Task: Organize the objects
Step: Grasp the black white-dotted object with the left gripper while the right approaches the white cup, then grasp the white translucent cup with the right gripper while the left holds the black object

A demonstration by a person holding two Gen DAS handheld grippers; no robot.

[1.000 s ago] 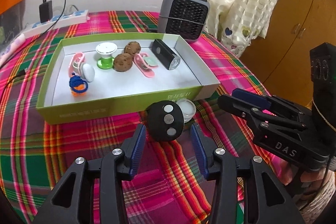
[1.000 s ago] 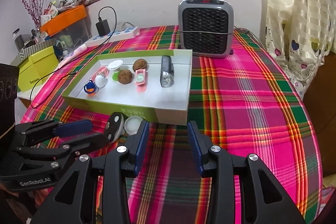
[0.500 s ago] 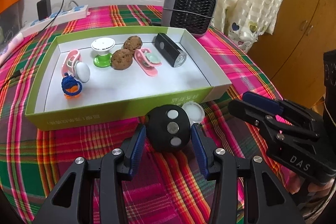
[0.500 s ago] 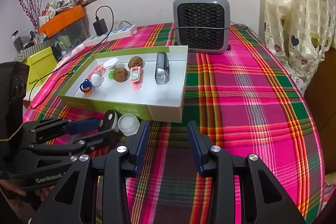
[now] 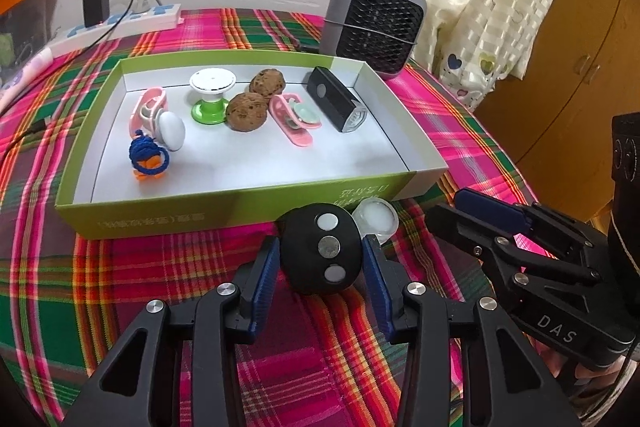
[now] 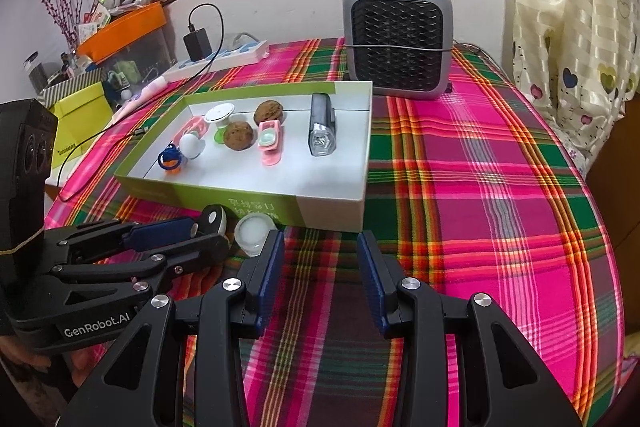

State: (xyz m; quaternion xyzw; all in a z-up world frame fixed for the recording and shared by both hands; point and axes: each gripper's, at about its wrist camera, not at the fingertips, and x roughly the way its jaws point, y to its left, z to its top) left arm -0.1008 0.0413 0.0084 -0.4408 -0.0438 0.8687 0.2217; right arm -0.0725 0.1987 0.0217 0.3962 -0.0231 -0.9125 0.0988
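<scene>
black oval device [image 5: 320, 254]: matte, three round buttons, white, silver, grey | just in front of green tray [image 5: 208, 215] | left gripper [image 5: 319, 269] pads flank it, contact unclear | right gripper [image 6: 320, 269] spread, empty
</scene>
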